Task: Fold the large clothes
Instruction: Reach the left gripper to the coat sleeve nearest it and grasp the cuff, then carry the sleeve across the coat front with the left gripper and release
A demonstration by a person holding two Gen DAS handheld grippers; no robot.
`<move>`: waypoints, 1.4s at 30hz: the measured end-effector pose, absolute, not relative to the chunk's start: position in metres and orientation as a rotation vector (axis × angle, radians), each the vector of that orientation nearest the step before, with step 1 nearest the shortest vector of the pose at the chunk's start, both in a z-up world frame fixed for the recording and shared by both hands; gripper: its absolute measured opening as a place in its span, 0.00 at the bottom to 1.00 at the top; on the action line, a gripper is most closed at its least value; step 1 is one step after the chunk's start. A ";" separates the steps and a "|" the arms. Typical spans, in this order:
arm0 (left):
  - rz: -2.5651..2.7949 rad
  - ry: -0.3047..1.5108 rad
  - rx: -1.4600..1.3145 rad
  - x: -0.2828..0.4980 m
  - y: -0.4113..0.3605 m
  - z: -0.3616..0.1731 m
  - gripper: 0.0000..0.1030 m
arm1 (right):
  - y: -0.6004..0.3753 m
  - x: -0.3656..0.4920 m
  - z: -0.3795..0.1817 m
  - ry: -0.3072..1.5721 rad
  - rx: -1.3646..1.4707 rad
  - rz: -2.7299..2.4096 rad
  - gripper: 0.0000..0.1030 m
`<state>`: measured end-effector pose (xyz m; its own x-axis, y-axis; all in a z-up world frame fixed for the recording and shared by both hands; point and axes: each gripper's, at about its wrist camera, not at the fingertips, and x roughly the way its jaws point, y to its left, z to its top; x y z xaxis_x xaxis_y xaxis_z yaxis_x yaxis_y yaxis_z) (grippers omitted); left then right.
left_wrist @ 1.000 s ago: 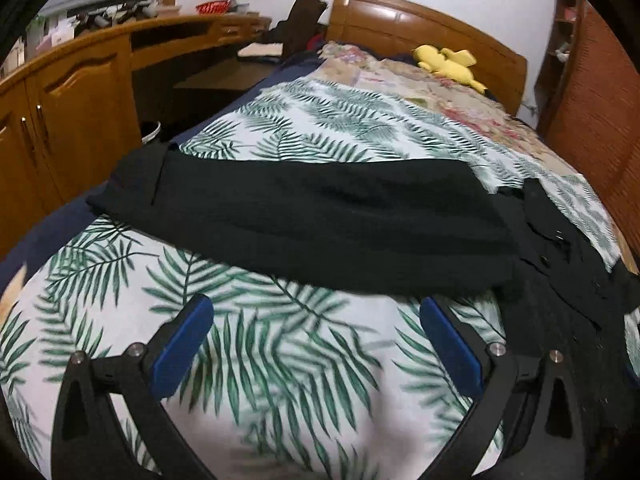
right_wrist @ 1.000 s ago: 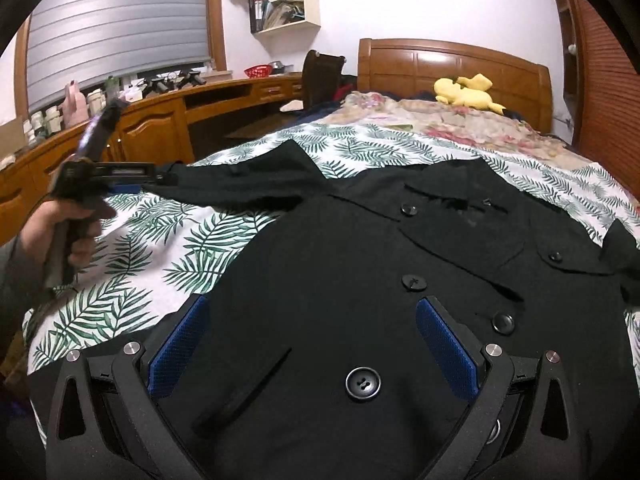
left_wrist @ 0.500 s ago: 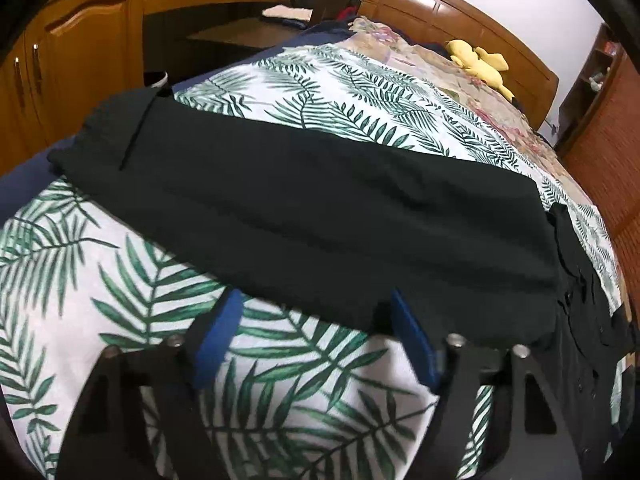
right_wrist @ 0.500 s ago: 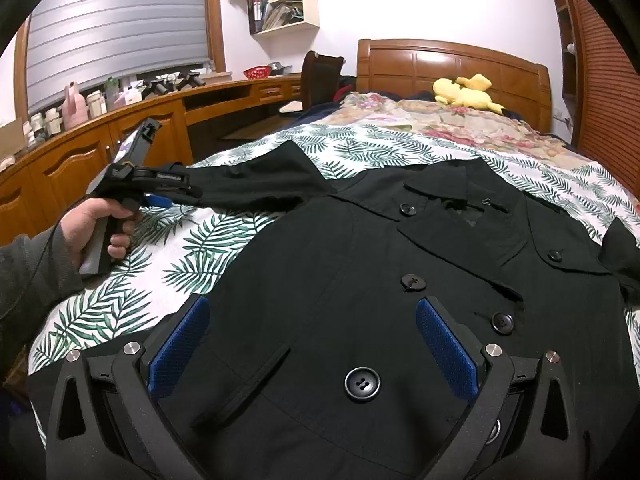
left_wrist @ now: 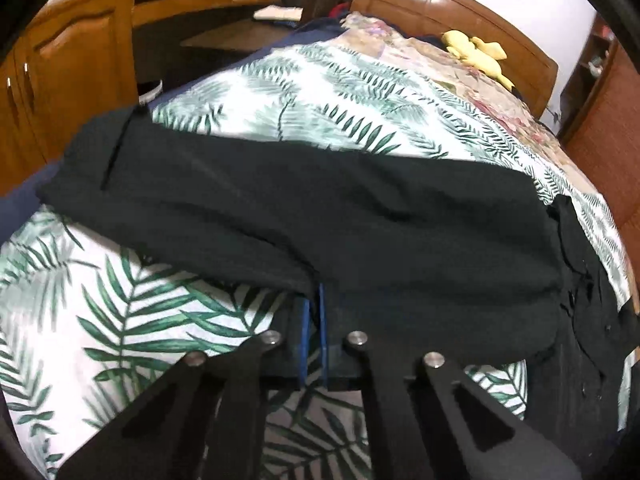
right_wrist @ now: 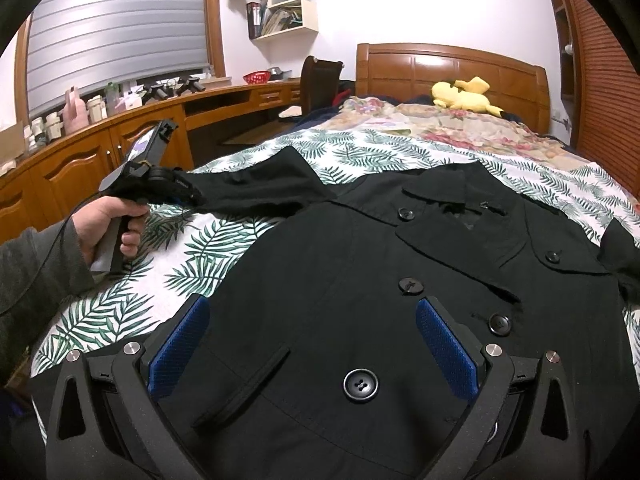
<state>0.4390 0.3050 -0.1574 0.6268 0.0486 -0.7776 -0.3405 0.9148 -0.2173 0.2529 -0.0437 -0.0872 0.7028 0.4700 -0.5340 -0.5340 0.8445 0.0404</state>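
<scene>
Your right gripper [right_wrist: 312,344] hovers jaws spread above front of black buttoned coat [right_wrist: 360,280], gripping nothing. Coat lies flat on palm-leaf print bedspread [right_wrist: 380,156]. Your left gripper [left_wrist: 314,300] pinched shut on near edge of coat's outstretched black sleeve [left_wrist: 320,208]. Beyond: yellow plush toy [right_wrist: 464,94] against wooden headboard [right_wrist: 448,64].

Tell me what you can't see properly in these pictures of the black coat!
- Right sleeve: right wrist view, cut off by the picture's edge.
- Coat hem: right wrist view, hidden behind the right gripper.
- Left sleeve edge: left wrist view, hidden where the left gripper pinches it.
- Items on the counter: right wrist view, too small to identify.
- Yellow plush: left wrist view, blurred.
</scene>
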 end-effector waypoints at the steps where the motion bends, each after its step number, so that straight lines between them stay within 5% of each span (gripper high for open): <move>1: 0.222 0.850 -0.352 0.436 0.299 -0.148 0.00 | -0.044 0.253 -0.086 0.556 -0.121 0.559 1.00; 17: -0.002 0.687 -0.103 0.383 0.128 -0.006 0.00 | -0.122 0.228 -0.029 0.450 -0.070 0.475 1.00; 25: -0.014 0.722 0.019 0.364 0.066 -0.006 0.00 | -0.149 0.211 -0.017 0.426 -0.058 0.454 1.00; 37: -0.063 0.782 0.002 0.323 0.078 -0.017 0.06 | -0.130 0.209 -0.017 0.422 -0.087 0.489 1.00; 42: -0.084 0.805 0.003 0.302 0.092 -0.022 0.19 | -0.120 0.209 -0.017 0.412 -0.099 0.492 1.00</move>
